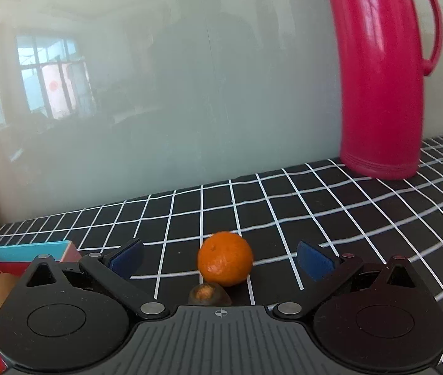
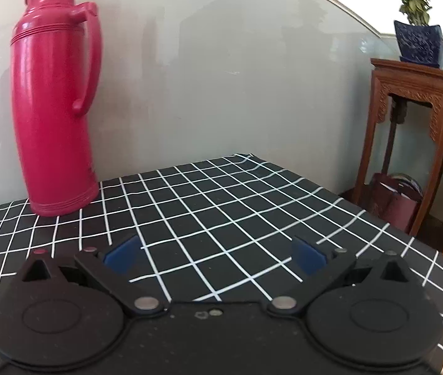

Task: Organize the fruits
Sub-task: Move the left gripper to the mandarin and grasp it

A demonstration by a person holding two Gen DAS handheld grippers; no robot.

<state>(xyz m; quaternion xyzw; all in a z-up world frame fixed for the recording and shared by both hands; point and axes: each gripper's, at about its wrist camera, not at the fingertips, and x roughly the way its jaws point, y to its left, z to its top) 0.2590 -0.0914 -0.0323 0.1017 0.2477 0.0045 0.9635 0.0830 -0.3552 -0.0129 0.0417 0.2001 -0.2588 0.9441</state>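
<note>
Spreading wide, the left gripper [image 1: 220, 261] fingers flank one mandarin [image 1: 225, 258] on the checked worktop [image 1: 331, 218], low centre of frame, untouched. One box [image 1: 18, 251] sits lower left. The right gripper [image 2: 216, 254] fingers gape over bare cloth; one red flask [image 2: 54, 100] stands upper left.

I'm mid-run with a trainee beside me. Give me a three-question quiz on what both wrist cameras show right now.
1. True or false: the left gripper is shut on the orange.
2. Multiple choice: in the left wrist view, the box lies (a) at the lower left, (b) behind the flask, (c) at the far right.
3. Fill in: the right gripper is open over bare ____, with no fruit between its fingers.

Key: 1 false, it is open and the orange sits between the fingers, apart from both; 2 a; 3 cloth.
</note>
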